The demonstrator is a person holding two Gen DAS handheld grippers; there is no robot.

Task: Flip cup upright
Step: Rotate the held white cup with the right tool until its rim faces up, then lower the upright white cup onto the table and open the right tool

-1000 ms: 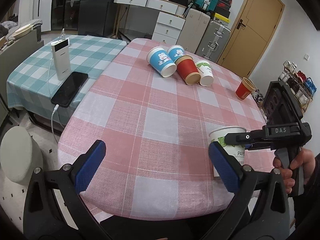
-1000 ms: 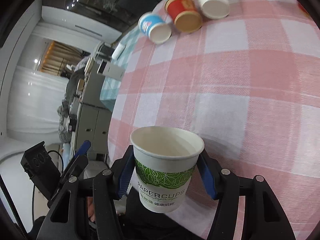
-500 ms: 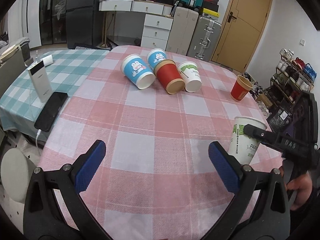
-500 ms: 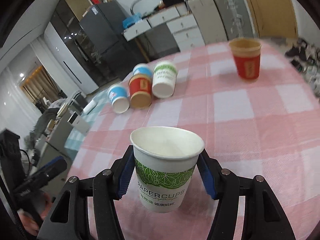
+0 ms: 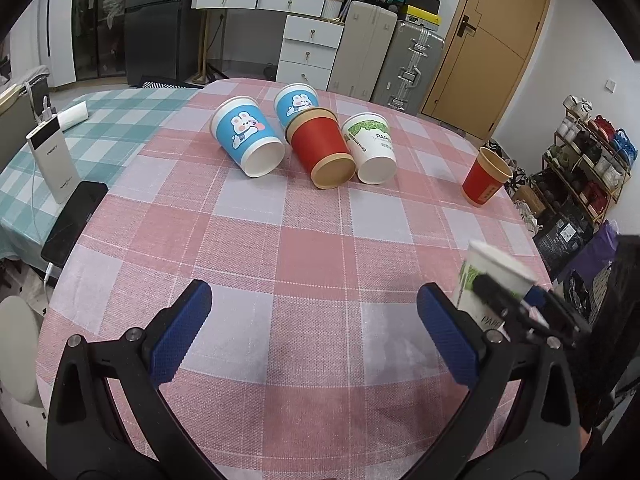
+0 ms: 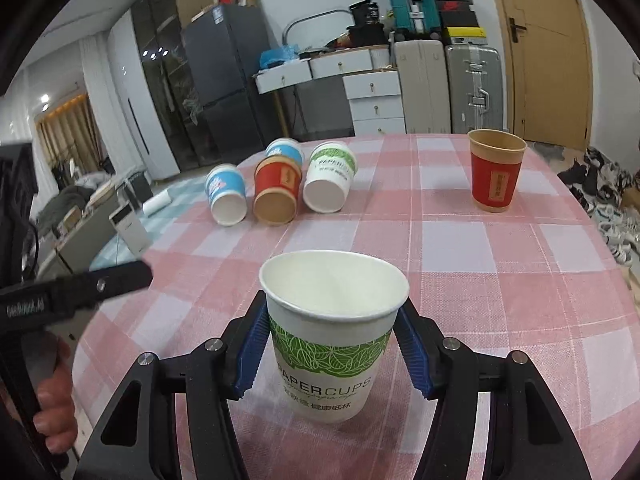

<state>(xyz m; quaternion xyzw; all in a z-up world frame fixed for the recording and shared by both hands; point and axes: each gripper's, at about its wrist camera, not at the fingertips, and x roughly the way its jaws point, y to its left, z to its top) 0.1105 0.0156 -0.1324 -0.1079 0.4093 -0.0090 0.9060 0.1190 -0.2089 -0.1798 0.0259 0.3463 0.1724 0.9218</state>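
Observation:
My right gripper (image 6: 334, 350) is shut on a white paper cup with a green leaf band (image 6: 332, 340), held upright, mouth up, just above or on the pink checked tablecloth (image 6: 460, 264). In the left wrist view the same cup (image 5: 486, 276) shows at the right edge, in the right gripper. My left gripper (image 5: 316, 336) is open and empty above the near part of the table. Several cups lie on their sides at the far end: a blue rabbit cup (image 5: 248, 142), a second blue cup (image 5: 296, 102), a red cup (image 5: 322, 148) and a white-green cup (image 5: 370, 146).
A red cup (image 5: 484, 182) stands upright near the table's far right edge, also in the right wrist view (image 6: 496, 170). A phone (image 5: 74, 222) and a white power bank (image 5: 52, 164) lie on the teal checked table at left. Drawers, suitcases and a door stand behind.
My right gripper has levelled out and swung to face the table's far end, keeping the cup upright in its grip. My left gripper has moved forward over the table, still open.

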